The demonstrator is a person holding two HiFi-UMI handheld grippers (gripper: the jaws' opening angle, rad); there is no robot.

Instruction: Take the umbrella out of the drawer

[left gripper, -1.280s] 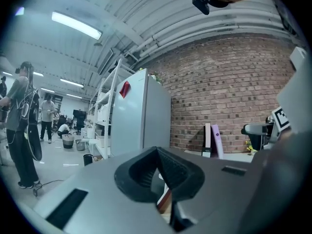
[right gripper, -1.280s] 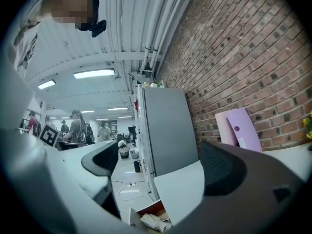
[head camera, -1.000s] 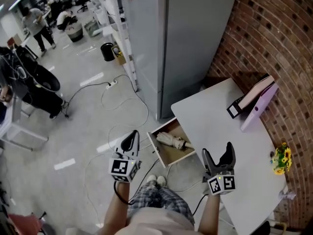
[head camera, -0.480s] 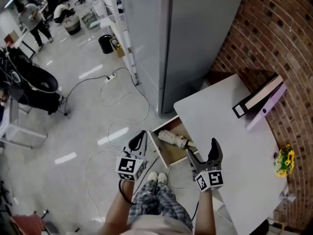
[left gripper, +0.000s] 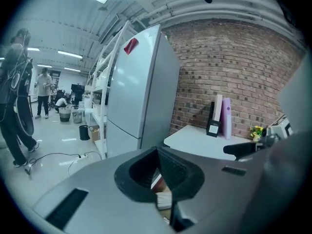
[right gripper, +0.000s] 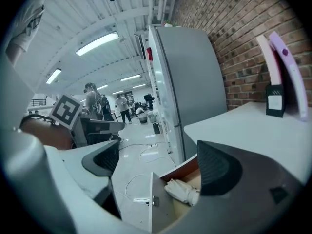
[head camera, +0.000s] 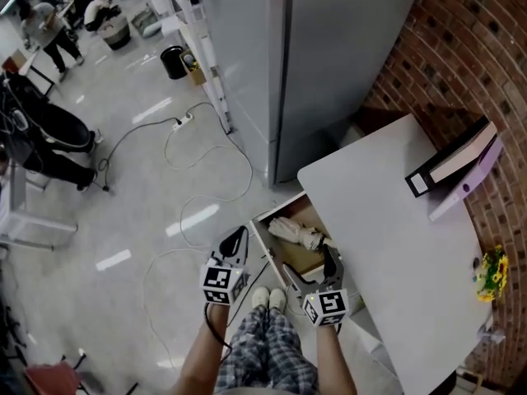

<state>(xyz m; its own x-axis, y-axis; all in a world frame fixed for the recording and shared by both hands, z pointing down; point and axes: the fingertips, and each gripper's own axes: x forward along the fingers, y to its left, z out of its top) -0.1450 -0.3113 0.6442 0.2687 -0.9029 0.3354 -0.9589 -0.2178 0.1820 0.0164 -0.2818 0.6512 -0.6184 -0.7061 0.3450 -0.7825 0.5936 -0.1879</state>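
The wooden drawer stands pulled out from under the white table. A folded beige umbrella lies inside it, toward the back. My right gripper hangs open just above the drawer's near end, and its jaws are wide apart. In the right gripper view the umbrella shows low between the two jaws of the right gripper, behind the white drawer front. My left gripper is shut and empty, over the floor just left of the drawer. The left gripper points toward the table.
The white table runs along a brick wall and carries upright binders and yellow flowers. A tall grey cabinet stands behind the drawer. Cables lie on the floor to the left. People stand far off.
My right gripper has moved left, from over the table edge to above the open drawer. The left gripper has shifted slightly right, toward the drawer.
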